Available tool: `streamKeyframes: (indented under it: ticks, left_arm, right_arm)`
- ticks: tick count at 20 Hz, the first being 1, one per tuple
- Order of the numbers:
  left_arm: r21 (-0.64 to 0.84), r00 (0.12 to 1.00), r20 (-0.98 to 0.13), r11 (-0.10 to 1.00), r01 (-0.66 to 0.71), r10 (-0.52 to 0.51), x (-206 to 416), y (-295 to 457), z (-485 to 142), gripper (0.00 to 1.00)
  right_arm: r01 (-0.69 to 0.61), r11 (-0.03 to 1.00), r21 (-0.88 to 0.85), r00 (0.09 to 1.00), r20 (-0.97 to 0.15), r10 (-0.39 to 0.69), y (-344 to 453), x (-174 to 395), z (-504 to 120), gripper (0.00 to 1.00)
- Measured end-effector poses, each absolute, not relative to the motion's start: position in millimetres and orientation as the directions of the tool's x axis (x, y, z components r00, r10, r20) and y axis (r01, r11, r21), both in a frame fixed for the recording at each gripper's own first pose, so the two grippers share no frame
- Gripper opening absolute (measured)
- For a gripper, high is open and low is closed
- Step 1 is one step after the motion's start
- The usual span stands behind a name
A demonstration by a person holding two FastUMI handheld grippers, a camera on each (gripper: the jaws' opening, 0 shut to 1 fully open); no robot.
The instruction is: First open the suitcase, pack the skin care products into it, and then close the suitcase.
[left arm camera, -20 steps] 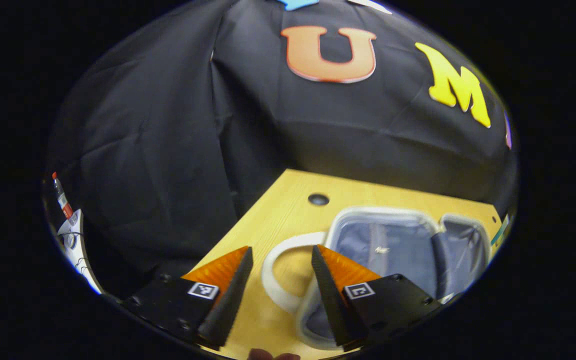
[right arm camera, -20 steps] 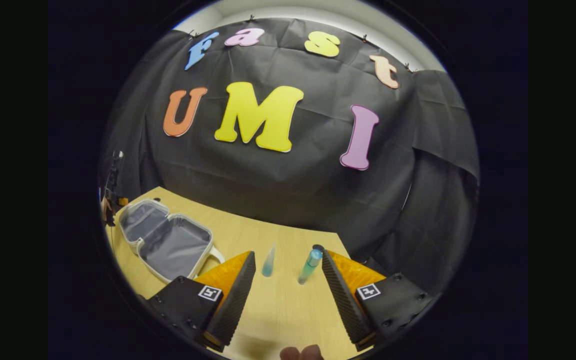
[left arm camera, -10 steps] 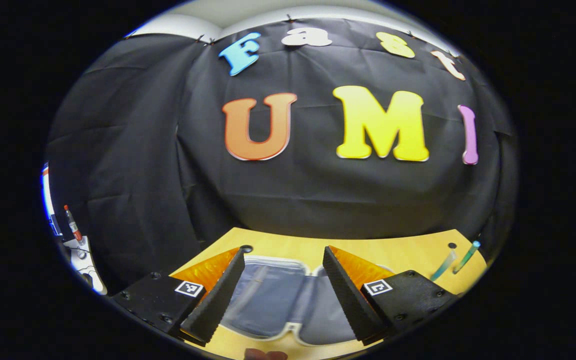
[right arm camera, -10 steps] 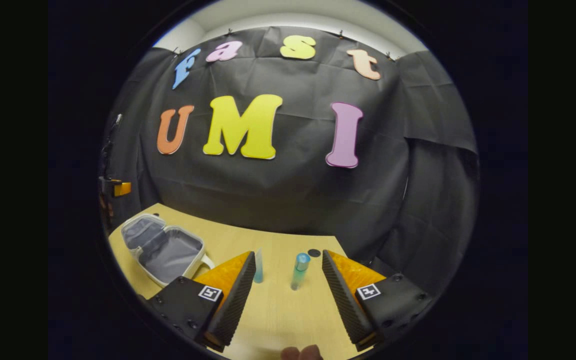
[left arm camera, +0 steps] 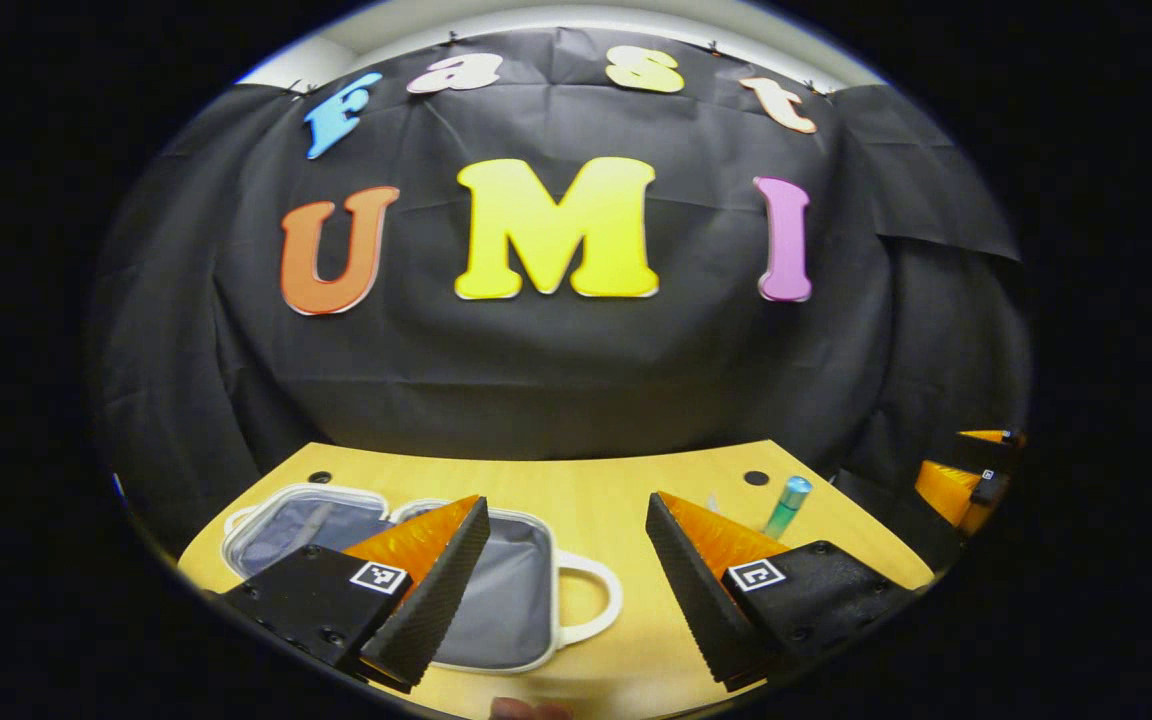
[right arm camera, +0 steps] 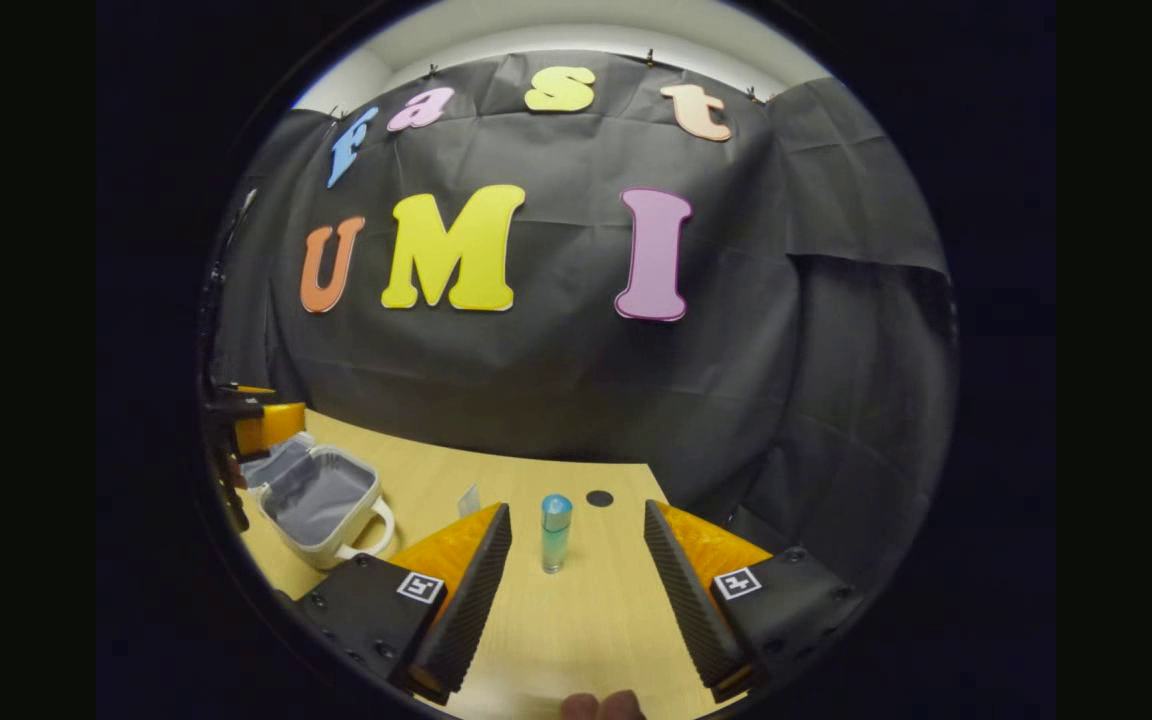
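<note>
Wooden tabletop (right arm camera: 576,620), black cloth wall behind. Suitcase (left arm camera: 506,600) lies open on it, lined halves flat, handle toward the bottle (right arm camera: 555,533). Bottle stands upright, well apart from the suitcase. Left tool (left arm camera: 566,590) spread, empty, over the suitcase; right tool (right arm camera: 576,590) spread, empty, facing the bottle. Bottle likely light, rigid, slippery, tippy; grip mid-body.

suitcase (right arm camera: 321,497) on table (right arm camera: 576,620), bottle (right arm camera: 555,532) right
</note>
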State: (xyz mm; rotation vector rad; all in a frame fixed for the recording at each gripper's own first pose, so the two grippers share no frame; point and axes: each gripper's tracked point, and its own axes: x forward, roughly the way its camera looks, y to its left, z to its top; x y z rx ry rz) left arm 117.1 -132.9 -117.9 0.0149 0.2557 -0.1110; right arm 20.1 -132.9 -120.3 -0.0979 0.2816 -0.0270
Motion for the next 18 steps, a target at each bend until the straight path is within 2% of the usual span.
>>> streamKeyframes:
  ticks: [1,2,3,6,8,9,10,18]
  left_arm:
    - [0.006,0.954,-0.262,0.988,0.154,-0.147,118,-156,-126,1.00]
    - [0.008,0.944,-0.271,0.980,0.197,-0.188,122,-175,-134,0.94]
    - [0.009,0.933,-0.287,0.973,0.230,-0.218,123,-192,-145,1.00]
    - [-0.011,0.899,-0.343,0.958,0.286,-0.272,132,-231,-175,1.00]
    - [-0.013,0.888,-0.362,0.954,0.300,-0.284,145,-249,-195,1.00]
    - [-0.019,0.878,-0.380,0.952,0.306,-0.290,154,-258,-210,0.94]
    - [-0.025,0.870,-0.399,0.952,0.306,-0.291,161,-264,-224,1.00]
    - [-0.051,0.835,-0.481,0.959,0.278,-0.268,219,-277,-304,1.00]
  right_arm:
    - [0.013,0.994,-0.109,0.958,-0.283,-0.043,-139,18,-124,0.79]
    - [0.013,0.993,-0.117,0.956,-0.290,-0.046,-146,16,-127,0.79]
    - [0.014,0.992,-0.123,0.953,-0.298,-0.050,-153,16,-130,0.79]
    - [0.038,0.989,-0.140,0.945,-0.316,-0.081,-179,13,-135,0.79]
    - [0.061,0.986,-0.157,0.937,-0.331,-0.111,-197,12,-139,0.79]
    - [0.074,0.984,-0.161,0.933,-0.338,-0.126,-206,11,-140,0.81]
    - [0.086,0.983,-0.163,0.928,-0.347,-0.139,-215,9,-142,0.79]
    - [0.153,0.970,-0.188,0.875,-0.431,-0.222,-260,-12,-169,0.79]
